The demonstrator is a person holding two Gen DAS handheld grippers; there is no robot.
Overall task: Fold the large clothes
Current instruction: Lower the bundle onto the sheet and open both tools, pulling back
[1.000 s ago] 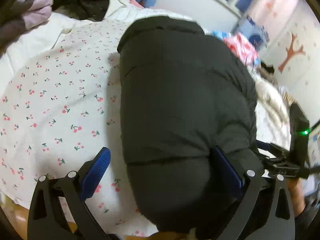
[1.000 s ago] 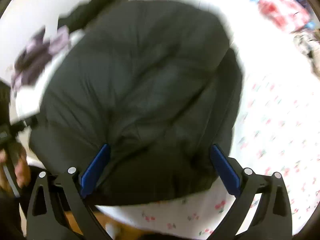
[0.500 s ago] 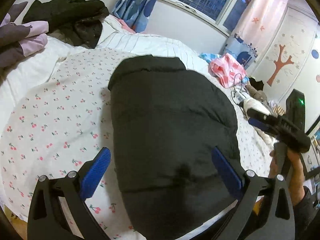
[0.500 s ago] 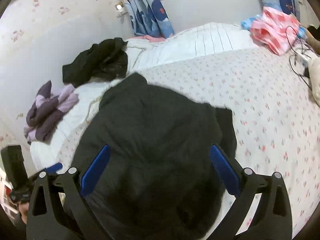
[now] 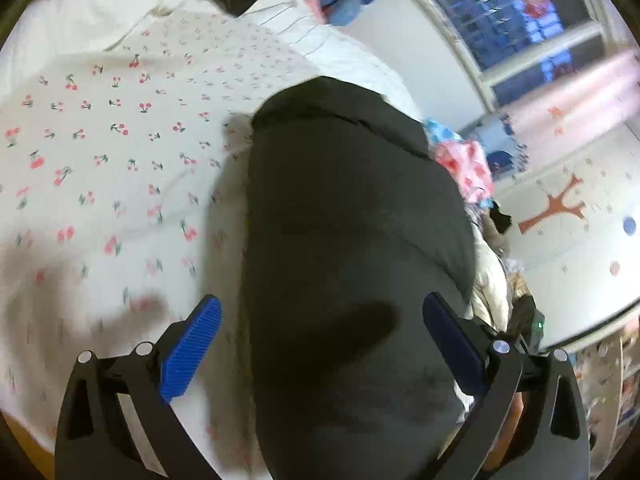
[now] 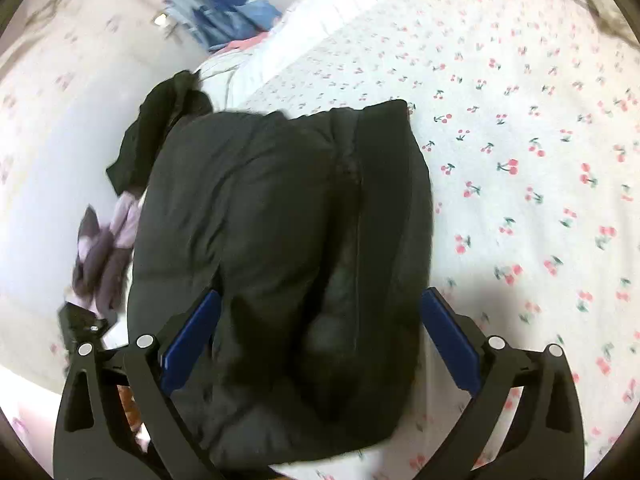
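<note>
A dark padded jacket (image 5: 352, 240) lies folded into a long bundle on the cherry-print bed sheet (image 5: 100, 168). My left gripper (image 5: 320, 344) hangs open over the jacket's near end, its blue pads (image 5: 192, 344) wide apart and holding nothing. In the right wrist view the same jacket (image 6: 280, 232) fills the middle, with a raised seam running along it. My right gripper (image 6: 316, 340) is open above the jacket's near edge, nothing between its fingers.
A black garment (image 6: 160, 128) and a purple garment (image 6: 100, 256) lie at the bed's far side by the wall. Pink clothes (image 5: 464, 164) sit beyond the jacket. Blue curtains (image 6: 224, 8) and a window (image 5: 512, 20) are behind. The left gripper's body (image 6: 80, 328) shows at the left in the right wrist view.
Both cameras have dropped closer to the jacket and tilted since half a second ago. The jacket lies as before. Both grippers stay open.
</note>
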